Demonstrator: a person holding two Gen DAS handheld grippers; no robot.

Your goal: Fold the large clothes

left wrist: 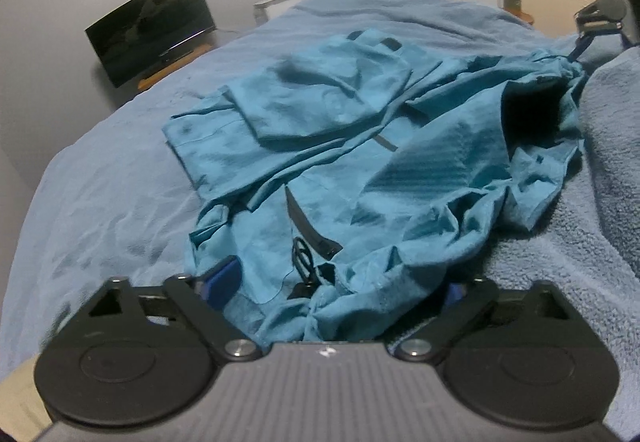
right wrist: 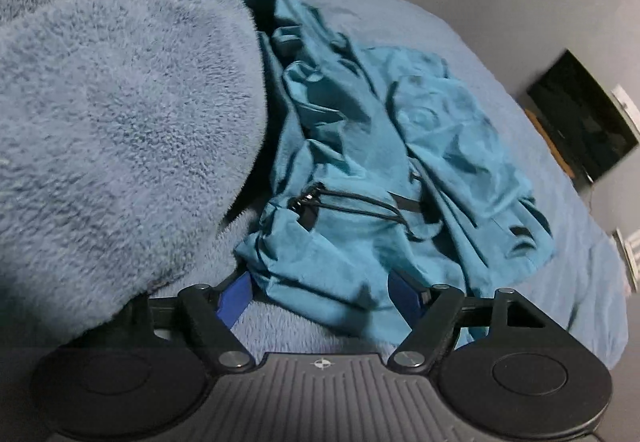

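The teal jacket point(left wrist: 360, 162) is lying partly folded on the bed point(left wrist: 100, 202) — one sleeve crossed over, hem bunched and waiting — while the left gripper point(left wrist: 336, 278) and right gripper point(right wrist: 320, 290) are straddling its edges, jaws apart.

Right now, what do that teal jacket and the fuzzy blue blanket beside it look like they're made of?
The teal jacket looks like thin woven fabric, matte, perhaps nylon or cotton: it creases sharply and has a black zipper. The fuzzy blue blanket looks like fleece: soft, nubby pile.
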